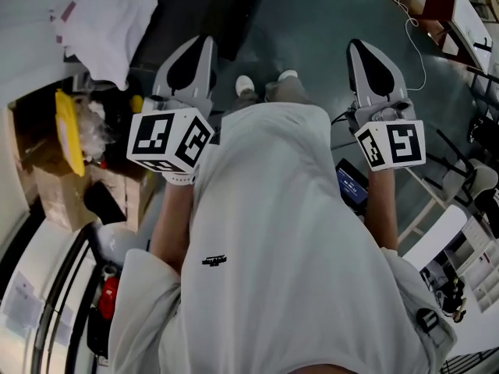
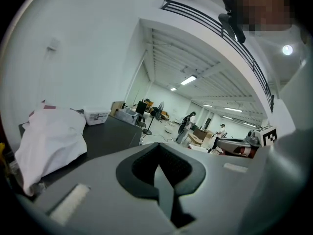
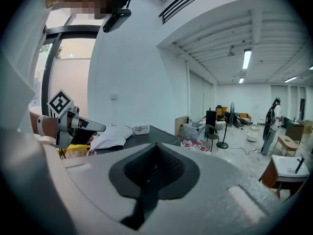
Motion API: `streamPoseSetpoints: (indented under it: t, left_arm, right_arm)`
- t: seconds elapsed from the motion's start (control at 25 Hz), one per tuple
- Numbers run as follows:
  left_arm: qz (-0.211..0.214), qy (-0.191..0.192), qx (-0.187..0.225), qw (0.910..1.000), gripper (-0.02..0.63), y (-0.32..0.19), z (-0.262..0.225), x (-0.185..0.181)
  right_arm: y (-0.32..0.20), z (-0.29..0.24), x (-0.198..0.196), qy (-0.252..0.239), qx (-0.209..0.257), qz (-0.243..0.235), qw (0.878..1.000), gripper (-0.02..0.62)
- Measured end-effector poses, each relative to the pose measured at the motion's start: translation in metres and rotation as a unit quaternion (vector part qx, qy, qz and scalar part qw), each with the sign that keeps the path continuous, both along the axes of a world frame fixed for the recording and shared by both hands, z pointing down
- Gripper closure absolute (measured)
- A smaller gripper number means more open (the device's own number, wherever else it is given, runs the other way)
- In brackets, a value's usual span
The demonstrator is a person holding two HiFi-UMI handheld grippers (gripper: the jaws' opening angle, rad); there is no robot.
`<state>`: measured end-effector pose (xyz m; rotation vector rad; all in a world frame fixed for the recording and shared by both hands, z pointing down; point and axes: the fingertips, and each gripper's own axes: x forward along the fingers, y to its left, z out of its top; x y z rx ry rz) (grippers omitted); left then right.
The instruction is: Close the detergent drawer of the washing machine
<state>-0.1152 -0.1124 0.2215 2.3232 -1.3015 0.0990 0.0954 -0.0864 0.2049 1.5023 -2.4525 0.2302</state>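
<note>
Head view, grey floor (image 1: 312,22), cloth (image 1: 101,22), left gripper (image 1: 199,47)

A white cloth (image 2: 49,141) lies heaped on the dark table (image 2: 100,140). A small white box (image 2: 95,115) sits just beyond it.

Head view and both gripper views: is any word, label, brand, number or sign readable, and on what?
No text can be read in any view.
Shirt print: too small to read.
White box label: blurred.
Marker cubes: black-and-white square patterns only, no words.
</note>
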Motion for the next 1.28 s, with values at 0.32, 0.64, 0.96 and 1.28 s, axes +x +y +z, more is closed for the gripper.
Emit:
streamPoseSetpoints:
  t: [0.32, 0.64, 0.96, 1.28]
  left_arm:
    - [0.019, 0.006, 0.021, 0.9996, 0.588, 0.003, -0.015, 0.01]
    - [0.041, 0.001, 0.032, 0.9987, 0.588, 0.009, -0.022, 0.017]
    - [0.046, 0.001, 0.03, 0.9985, 0.588, 0.013, -0.02, 0.02]
    - [0.043, 0.002, 0.026, 0.9987, 0.588, 0.017, -0.017, 0.019]
  right_arm:
    - [0.024, -0.017, 0.02, 0.015, 0.019, 0.038, 0.999, 0.594]
    - [0.036, -0.024, 0.022, 0.009, 0.032, 0.066, 0.997, 0.594]
    - [0.037, -0.025, 0.016, 0.002, 0.032, 0.062, 0.998, 0.594]
    - [0.036, -0.023, 0.011, 0.002, 0.03, 0.051, 0.998, 0.594]
